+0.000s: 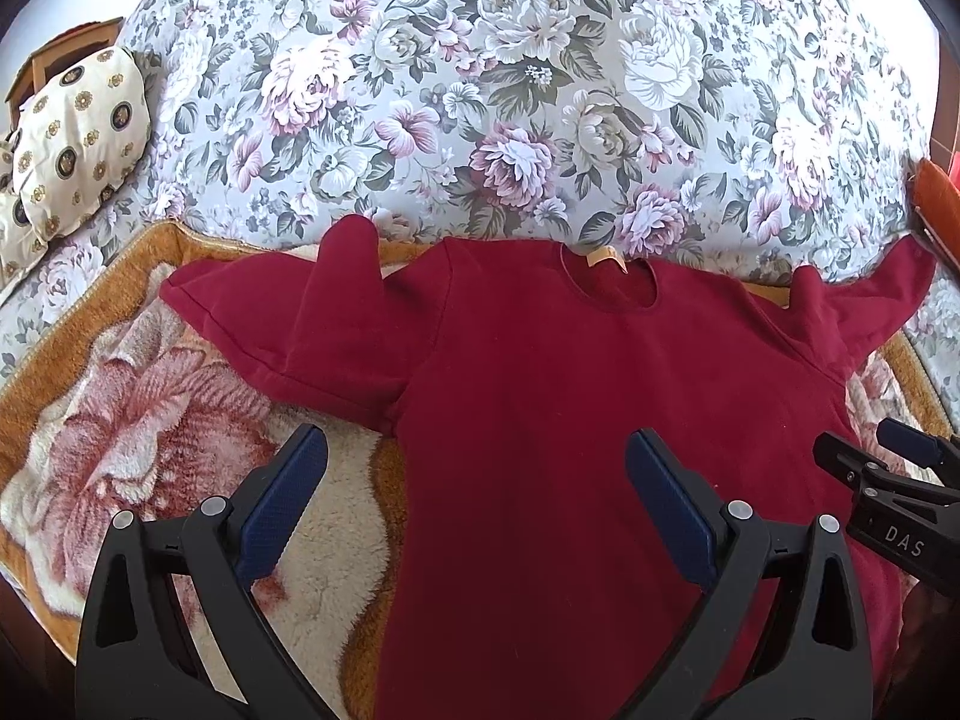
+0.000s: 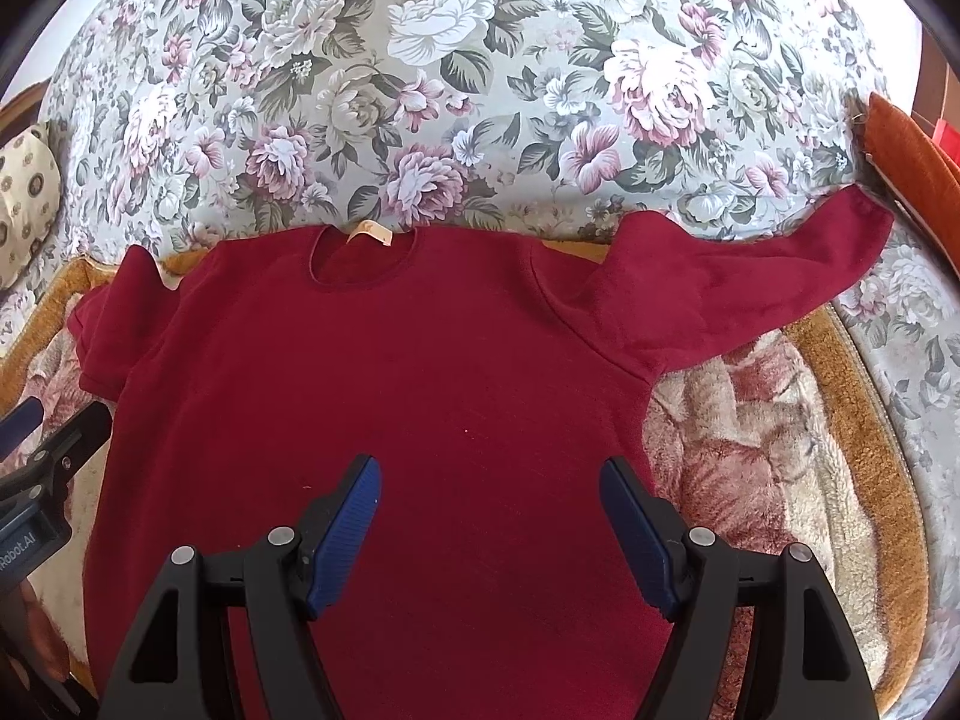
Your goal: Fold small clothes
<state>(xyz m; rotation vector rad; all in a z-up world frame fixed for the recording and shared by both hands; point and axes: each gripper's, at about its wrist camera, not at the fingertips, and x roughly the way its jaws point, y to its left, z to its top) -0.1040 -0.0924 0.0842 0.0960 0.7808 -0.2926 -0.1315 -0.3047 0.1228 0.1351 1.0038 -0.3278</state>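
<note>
Fingers on our left gripper [image 1: 477, 450] and right gripper [image 2: 489, 480] gape wide, holding nothing; the red sweater [image 2: 390, 372] lies flat beneath both, collar at 12 o'clock, on the fleece blanket [image 2: 780, 450].

"DAS" on right gripper [image 1: 900, 468], "Robot.AI" on left gripper [image 2: 36, 462]

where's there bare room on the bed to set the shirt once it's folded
The widest free patch is the floral cover beyond the shirt collar, between the pillow and the orange cushion. Smaller strips of blanket show beside each sleeve. The blanket's middle is crowded: the shirt covers it, with both open tongs over it.
</note>
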